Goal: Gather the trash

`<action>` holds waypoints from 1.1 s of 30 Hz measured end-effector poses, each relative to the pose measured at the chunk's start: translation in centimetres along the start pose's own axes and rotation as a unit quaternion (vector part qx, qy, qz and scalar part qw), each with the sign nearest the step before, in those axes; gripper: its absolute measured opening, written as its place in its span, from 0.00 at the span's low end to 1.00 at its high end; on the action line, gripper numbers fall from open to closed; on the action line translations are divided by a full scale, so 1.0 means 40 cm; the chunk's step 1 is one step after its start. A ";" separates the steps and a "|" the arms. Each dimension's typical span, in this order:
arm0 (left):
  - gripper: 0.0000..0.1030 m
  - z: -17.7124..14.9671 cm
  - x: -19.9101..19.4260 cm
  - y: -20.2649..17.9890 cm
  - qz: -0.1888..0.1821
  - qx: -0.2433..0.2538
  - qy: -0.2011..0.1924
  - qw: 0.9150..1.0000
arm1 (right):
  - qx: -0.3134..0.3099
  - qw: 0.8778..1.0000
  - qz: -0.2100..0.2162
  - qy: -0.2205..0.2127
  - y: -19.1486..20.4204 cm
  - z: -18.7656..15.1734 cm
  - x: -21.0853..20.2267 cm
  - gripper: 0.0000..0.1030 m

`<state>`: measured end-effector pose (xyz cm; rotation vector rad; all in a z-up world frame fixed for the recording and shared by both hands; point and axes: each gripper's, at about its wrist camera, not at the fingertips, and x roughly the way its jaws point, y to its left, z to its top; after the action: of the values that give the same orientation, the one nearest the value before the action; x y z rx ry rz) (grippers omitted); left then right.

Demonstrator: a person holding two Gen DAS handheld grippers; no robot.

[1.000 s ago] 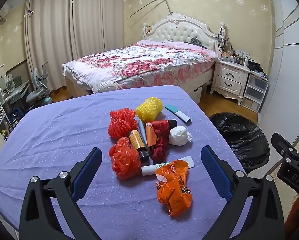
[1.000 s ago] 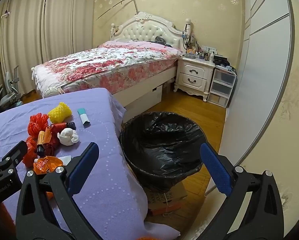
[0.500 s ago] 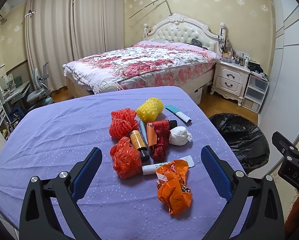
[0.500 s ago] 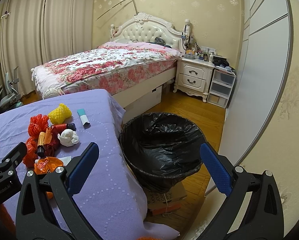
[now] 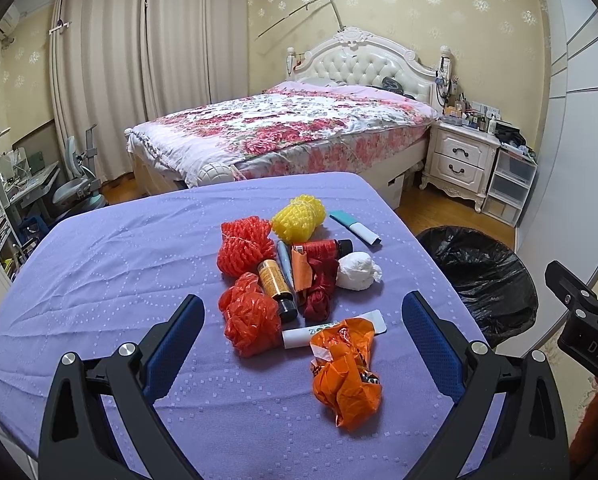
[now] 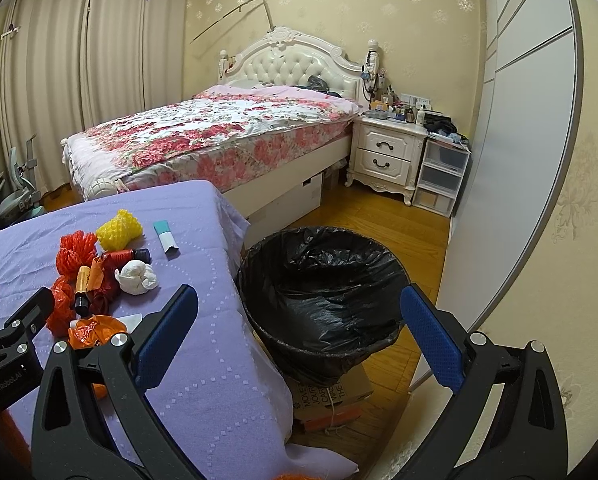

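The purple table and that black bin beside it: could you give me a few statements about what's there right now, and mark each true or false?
1. The trash bin is lined with a black bag and looks empty. True.
2. The left gripper is clamped on the orange wrapper. False: its fingers stand wide open, the wrapper lying loose on the table.
3. The yellow foam net lies at the far end of the pile. True.
4. The right gripper carries the white paper wad. False: it is open and empty, the wad on the table.
5. The bin stands on the table. False: on cardboard on the floor.
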<state>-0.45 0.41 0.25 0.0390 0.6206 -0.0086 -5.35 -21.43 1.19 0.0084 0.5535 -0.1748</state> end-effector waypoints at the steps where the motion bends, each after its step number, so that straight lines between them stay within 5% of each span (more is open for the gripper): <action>1: 0.94 0.000 0.000 0.000 0.000 0.000 0.000 1.000 | 0.000 1.000 0.000 0.000 -0.001 0.000 0.000 0.96; 33: 0.94 0.000 0.001 -0.001 0.000 0.000 0.001 1.000 | 0.002 1.000 0.000 0.002 -0.006 -0.003 0.000 0.96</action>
<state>-0.42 0.38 0.21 0.0393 0.6221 -0.0087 -5.44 -21.67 1.11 0.0129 0.5572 -0.1754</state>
